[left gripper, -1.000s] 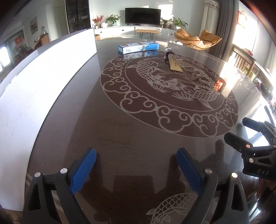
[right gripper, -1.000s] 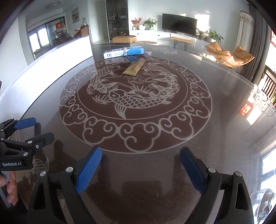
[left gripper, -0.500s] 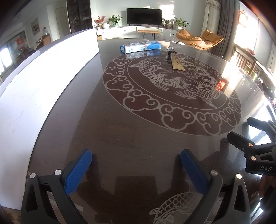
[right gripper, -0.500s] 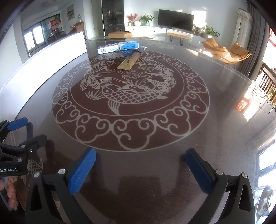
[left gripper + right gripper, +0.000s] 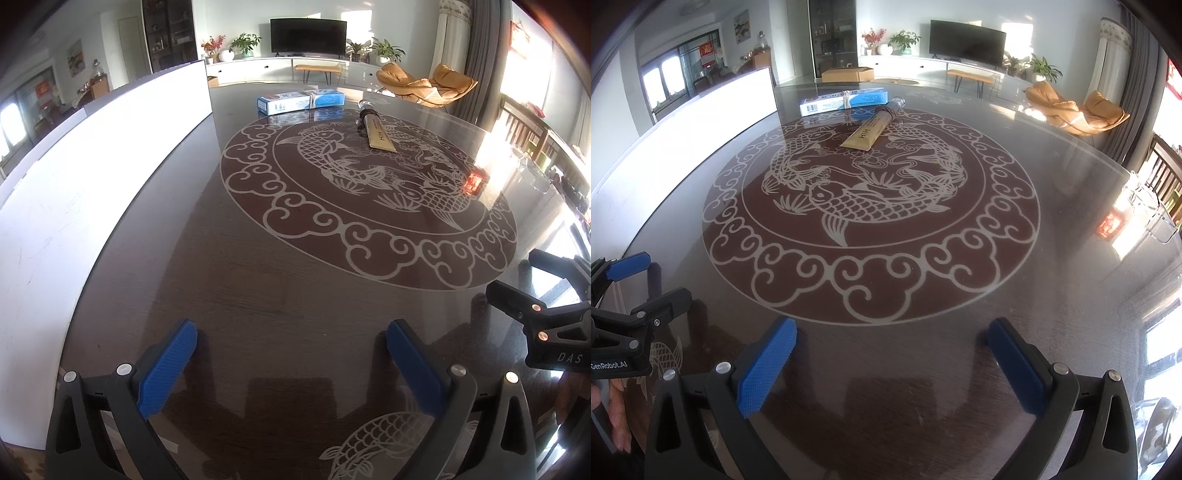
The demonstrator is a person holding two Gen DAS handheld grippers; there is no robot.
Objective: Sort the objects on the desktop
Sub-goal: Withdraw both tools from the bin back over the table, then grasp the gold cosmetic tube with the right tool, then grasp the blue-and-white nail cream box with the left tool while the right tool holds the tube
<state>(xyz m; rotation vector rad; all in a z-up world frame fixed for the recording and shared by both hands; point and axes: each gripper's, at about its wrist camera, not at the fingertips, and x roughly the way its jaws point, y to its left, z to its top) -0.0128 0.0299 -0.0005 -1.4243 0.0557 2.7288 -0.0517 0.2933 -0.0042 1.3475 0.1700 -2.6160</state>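
Note:
A blue and white box (image 5: 301, 101) (image 5: 844, 100) lies at the far side of the dark round table (image 5: 258, 280). Beside it rests a gold tube (image 5: 378, 133) (image 5: 873, 127) with a dark cap. Both are far from my grippers. Over the near part of the table my left gripper (image 5: 291, 345) is open, with nothing between its blue pads. My right gripper (image 5: 892, 343) also stands wide open and empty. Each gripper shows at the edge of the other's view: the right one (image 5: 546, 291), the left one (image 5: 639, 284).
A white board (image 5: 92, 166) stands along the table's left edge. The tabletop bears a pale fish and cloud pattern (image 5: 868, 206). A red glowing reflection (image 5: 474, 181) sits near the right rim. Orange chairs (image 5: 424, 83) and a TV stand lie beyond.
Both grippers' jaws have spread wider since the earliest frames. Neither hand has moved noticeably, and the box and tube lie where they were.

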